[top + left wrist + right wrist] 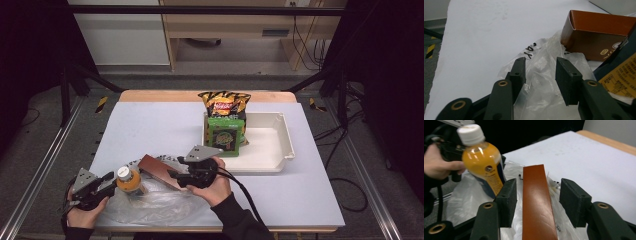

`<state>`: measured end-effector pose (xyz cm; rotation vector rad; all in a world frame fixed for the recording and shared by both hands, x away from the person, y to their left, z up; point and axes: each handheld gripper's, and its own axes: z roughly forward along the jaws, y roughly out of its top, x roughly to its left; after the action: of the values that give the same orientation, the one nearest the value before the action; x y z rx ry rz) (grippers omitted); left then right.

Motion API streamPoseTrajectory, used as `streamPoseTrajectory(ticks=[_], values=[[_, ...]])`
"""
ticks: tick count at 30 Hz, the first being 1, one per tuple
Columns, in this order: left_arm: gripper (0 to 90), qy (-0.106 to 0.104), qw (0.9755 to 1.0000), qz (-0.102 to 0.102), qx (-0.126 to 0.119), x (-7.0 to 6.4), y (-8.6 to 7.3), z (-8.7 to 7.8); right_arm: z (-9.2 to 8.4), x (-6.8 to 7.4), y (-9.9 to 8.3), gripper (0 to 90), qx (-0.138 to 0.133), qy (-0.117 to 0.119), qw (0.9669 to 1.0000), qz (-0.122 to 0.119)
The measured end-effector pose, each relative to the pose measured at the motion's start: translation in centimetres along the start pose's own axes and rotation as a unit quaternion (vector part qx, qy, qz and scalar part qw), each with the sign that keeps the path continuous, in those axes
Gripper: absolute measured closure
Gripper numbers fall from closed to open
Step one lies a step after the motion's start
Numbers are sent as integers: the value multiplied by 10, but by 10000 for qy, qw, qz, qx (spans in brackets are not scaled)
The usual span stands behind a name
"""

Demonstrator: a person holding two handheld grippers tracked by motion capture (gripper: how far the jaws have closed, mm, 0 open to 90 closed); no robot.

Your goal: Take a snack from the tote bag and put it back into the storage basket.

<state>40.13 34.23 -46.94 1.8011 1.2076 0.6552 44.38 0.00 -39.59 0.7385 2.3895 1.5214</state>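
A flat brown box (158,169) lies tilted on a crumpled clear plastic bag (150,202) near the table's front edge. My right gripper (174,176) is open, its jaws on either side of the brown box (536,202) with a gap on both sides. An orange juice bottle (129,181) with a white cap stands upright on the bag, just left of the box. My left gripper (111,181) is right beside the bottle. Its jaws are open (540,65), with folds of the plastic bag (541,82) between them; the bottle's label (621,77) sits to their right.
A white tray (272,150) stands to the right of the table's middle. A green snack pack (226,133) stands in its left end, and a black and yellow chips bag (224,103) stands behind that. The white tabletop (145,125) lies bare at left and behind.
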Motion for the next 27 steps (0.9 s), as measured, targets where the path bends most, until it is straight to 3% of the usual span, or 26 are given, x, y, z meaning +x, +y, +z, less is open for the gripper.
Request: streamPoseTrajectory(ticks=[6,12,19,20,24,27], values=[[600,12,10000,5,-13,1,0,0,29,1,-10,502,577,-110,9983,-49],[599,3,10000,6,3,0,0,0,39,-2,-29,446,874,-229,9959,40],[598,15,10000,16,7,0,0,0,43,-1,-36,405,732,-122,9971,173],[598,0,10000,-1,2,0,0,0,45,1,-37,373,845,-155,9963,38],[597,-2,10000,-11,-7,0,0,0,51,3,-41,388,965,-257,9949,-100],[596,-3,10000,-18,-11,1,0,0,54,1,-42,388,996,-238,9947,-84]])
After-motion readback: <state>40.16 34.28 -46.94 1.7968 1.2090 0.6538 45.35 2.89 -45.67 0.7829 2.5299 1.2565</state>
